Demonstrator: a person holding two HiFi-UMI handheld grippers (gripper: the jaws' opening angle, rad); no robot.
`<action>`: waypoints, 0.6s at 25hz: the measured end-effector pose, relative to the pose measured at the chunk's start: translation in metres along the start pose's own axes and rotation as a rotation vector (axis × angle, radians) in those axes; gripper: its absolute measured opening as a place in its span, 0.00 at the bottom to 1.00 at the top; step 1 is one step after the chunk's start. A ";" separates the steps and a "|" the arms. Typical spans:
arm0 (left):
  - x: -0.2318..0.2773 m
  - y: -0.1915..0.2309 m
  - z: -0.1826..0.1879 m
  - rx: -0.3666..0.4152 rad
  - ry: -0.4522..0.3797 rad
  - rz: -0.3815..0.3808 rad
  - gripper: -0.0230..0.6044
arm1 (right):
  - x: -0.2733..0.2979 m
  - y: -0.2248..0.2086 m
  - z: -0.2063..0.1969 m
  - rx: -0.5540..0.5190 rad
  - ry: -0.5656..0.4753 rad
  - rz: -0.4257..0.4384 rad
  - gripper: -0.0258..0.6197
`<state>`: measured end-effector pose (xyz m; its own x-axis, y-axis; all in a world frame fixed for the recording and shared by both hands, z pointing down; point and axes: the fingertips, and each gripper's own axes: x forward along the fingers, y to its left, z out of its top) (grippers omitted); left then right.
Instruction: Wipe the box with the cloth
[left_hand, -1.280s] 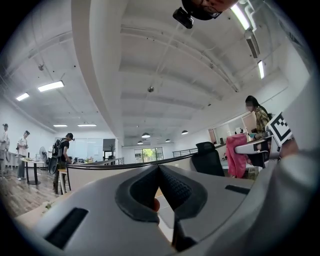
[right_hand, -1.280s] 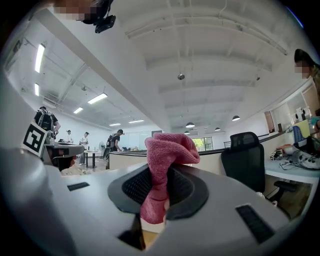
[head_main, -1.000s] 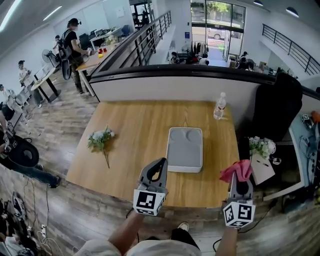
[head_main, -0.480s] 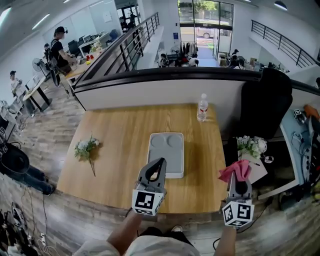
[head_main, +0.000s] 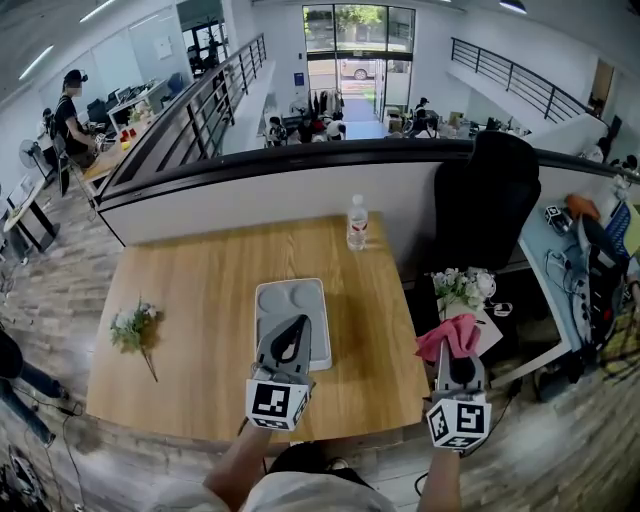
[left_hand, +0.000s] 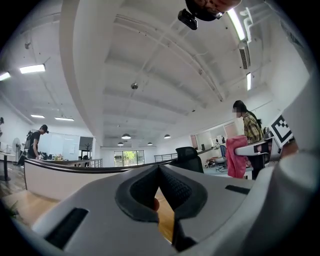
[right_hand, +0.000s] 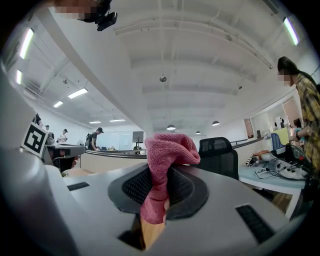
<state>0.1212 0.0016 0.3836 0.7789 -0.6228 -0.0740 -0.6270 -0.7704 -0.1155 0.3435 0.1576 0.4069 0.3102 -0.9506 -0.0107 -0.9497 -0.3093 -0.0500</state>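
The box (head_main: 291, 320) lies flat on the table (head_main: 190, 300), a little to the right of its middle. Compared with half a second ago, the whole table sits more to the left in the head view. The box, the bottle (head_main: 357, 222) and the flowers (head_main: 133, 325) have all shifted left with it, but their places on the table are the same. The bottle stands at 1 o'clock from the box, near the far edge. The flowers lie at 9 o'clock, well apart from it.

The left gripper (head_main: 297, 325) has its jaws together with nothing between them. In the head view its tip now overlaps the near half of the box, closer to the middle than before, when it covered only the near left corner. Whether it touches the box, I cannot tell.

The right gripper (head_main: 455, 355) stays clamped on the pink cloth (head_main: 447, 335), which stands up in a bunch above the jaws and hangs a little below them. It is at 3 o'clock from the box, past the right edge of the table, as it was earlier. The cloth does not touch the box.
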 end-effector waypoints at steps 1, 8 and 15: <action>0.004 0.001 0.000 -0.006 -0.007 -0.006 0.06 | 0.003 0.000 0.003 -0.010 -0.004 -0.003 0.16; 0.021 0.045 0.000 -0.036 -0.035 0.014 0.06 | 0.039 0.026 0.020 -0.054 -0.022 -0.001 0.16; 0.036 0.110 0.001 -0.080 -0.065 0.062 0.06 | 0.085 0.064 0.033 -0.105 -0.021 0.026 0.16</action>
<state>0.0803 -0.1050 0.3674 0.7365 -0.6612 -0.1426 -0.6709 -0.7410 -0.0295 0.3104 0.0582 0.3695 0.2847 -0.9581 -0.0312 -0.9566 -0.2861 0.0557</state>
